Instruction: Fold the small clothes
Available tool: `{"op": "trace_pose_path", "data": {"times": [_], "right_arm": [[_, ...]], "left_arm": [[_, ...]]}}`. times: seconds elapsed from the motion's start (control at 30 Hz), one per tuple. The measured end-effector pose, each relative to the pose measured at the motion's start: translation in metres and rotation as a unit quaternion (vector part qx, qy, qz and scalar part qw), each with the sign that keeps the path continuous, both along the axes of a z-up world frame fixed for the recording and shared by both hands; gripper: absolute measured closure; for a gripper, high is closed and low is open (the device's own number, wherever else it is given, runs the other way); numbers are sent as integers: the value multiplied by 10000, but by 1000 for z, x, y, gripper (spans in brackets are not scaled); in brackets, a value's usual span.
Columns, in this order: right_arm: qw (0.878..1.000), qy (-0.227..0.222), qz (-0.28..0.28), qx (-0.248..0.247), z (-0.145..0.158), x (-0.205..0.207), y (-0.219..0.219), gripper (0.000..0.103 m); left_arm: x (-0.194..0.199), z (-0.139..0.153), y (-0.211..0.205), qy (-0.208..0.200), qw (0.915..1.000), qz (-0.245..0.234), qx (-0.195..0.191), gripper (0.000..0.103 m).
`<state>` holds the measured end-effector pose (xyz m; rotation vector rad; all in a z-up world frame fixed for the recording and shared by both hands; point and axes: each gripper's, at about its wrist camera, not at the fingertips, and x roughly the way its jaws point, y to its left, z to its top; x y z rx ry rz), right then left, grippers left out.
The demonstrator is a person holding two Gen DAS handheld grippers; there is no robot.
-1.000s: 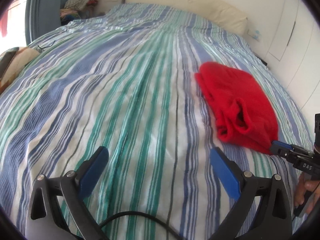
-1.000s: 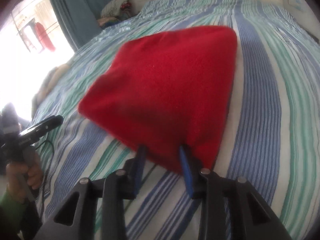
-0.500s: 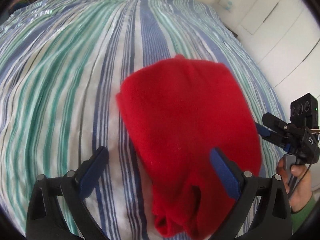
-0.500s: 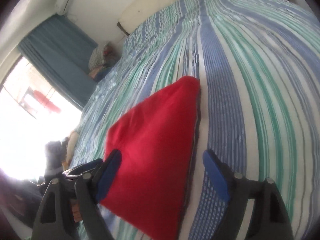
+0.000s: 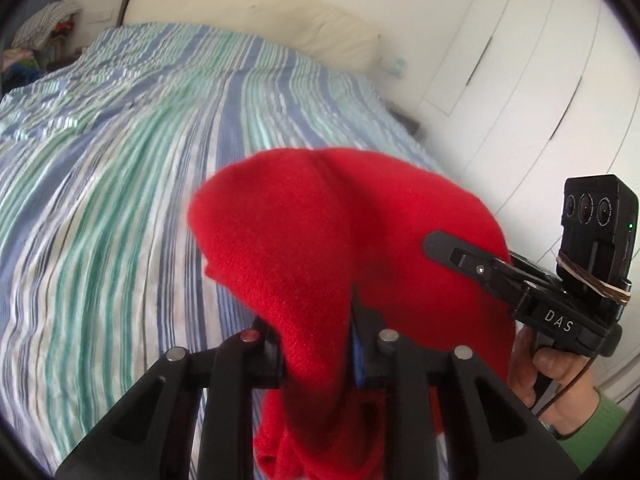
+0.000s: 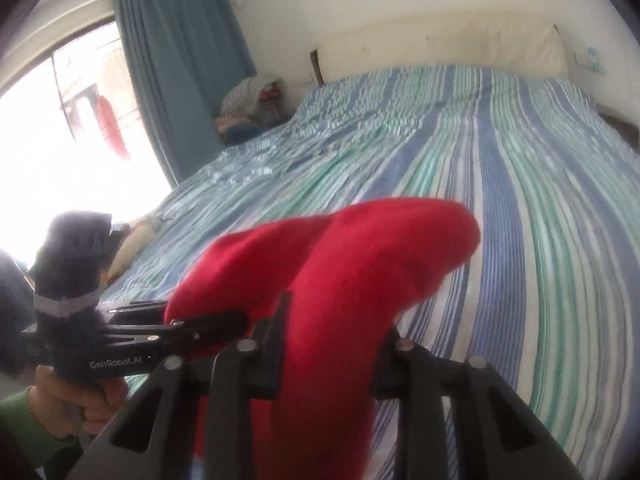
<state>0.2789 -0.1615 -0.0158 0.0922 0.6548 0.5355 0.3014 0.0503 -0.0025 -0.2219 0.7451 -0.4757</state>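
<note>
Above the blue-and-green striped bedspread [image 5: 120,200], the red knitted fleece garment [image 5: 320,232] is held aloft, pinched by the left gripper [image 5: 316,344] and the right gripper [image 6: 328,344], each closed on cloth. Both grips should be kept level and tension even, so edges are matched before lowering.

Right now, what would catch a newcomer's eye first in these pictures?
A bright red garment, bunched up and lifted off the striped bed cover. Both black hand-held grippers are clamped on it: the left gripper at its near edge, the right gripper alongside. Behind, a blue curtain hangs by a bright window.
</note>
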Motion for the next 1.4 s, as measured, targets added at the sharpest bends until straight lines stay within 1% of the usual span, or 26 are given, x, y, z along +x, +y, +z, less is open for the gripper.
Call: {"op": "trace_pose_path", "data": {"times": [0.07,0.1,0.13,0.17,0.2,0.23,0.27,0.3,0.33,0.37,0.4,0.43,0.47,0.5,0.53,0.57,0.6,0.67,0.7,0.77,0.8,0.83,0.93,1.03,1.23,1.4], "right_arm": [[9996,-236,54,147,30,-2,-6,73],[9994,-261,71,216,39,-3,-10,73],[9994,-240,55,262,47,1,-14,72],[9995,-153,40,287,48,7,-19,66],[9997,54,-7,253,44,12,-22,60],[9993,319,-143,96,34,19,-26,43],[9976,528,-384,-223,21,20,-31,32],[9933,661,-655,-681,6,15,-37,20],[9872,699,-870,-1135,-8,7,-41,20],[9820,712,-987,-1442,-19,-5,-47,20],[9795,750,-1033,-1558,-31,-20,-54,20],[9778,825,-1089,-1588,-40,-36,-60,20],[9759,896,-1166,-1616,-48,-54,-63,19],[9745,945,-1224,-1627,-54,-72,-68,18],[9735,977,-1272,-1632,-58,-90,-69,12],[9730,1009,-1310,-1610,-61,-108,-69,8],[9738,1033,-1329,-1532,-61,-123,-69,3],[9748,1021,-1445,-1359,-59,-152,-69,2],[9740,1028,-1539,-1304,-56,-164,-69,1],[9743,960,-1668,-1170,-48,-185,-69,1],[9744,903,-1719,-1130,-43,-195,-66,1],[9740,852,-1777,-1113,-38,-204,-64,1],[9741,690,-1849,-1100,-22,-223,-57,1],[9726,579,-1937,-1151,-8,-235,-50,1],[9737,587,-1782,-1296,12,-253,-32,1],[9741,501,-1656,-1457,27,-269,-17,1]], "left_arm": [[-1,21,-1,-168,9998,-48,-59,76],[2,24,-3,-173,9998,-72,-37,72],[5,20,-6,-121,9999,-29,66,59],[6,10,-7,-55,9996,103,259,37],[6,-3,-8,-21,9978,324,579,27],[4,-22,-8,13,9933,609,987,18],[-3,-41,-6,81,9863,852,1407,17],[-12,-58,-4,164,9799,974,1733,17],[-24,-72,0,232,9756,1034,1923,17],[-39,-80,3,259,9734,1070,2010,17],[-54,-85,5,236,9718,1105,2070,17],[-68,-86,4,162,9699,1147,2141,12],[-84,-85,3,53,9671,1219,2234,4],[-96,-81,-1,-74,9624,1341,2361,3],[-109,-75,-5,-210,9579,1449,2469,3],[-118,-69,-10,-294,9540,1531,2561,2],[-128,-65,-15,-300,9514,1584,2624,2],[-143,-58,-22,-259,9452,1702,2775,1],[-151,-56,-26,-317,9417,1742,2863,1],[-166,-55,-34,-412,9311,1844,3119,1],[-174,-53,-37,-368,9284,1862,3196,1],[-182,-51,-40,-266,9293,1805,3211,1],[-198,-46,-44,61,9393,1527,3071,1],[-213,-38,-46,98,9435,1478,2963,1],[-231,-22,-49,22,9444,1492,2930,1],[-238,-13,-49,-111,9405,1571,3010,1]]}}
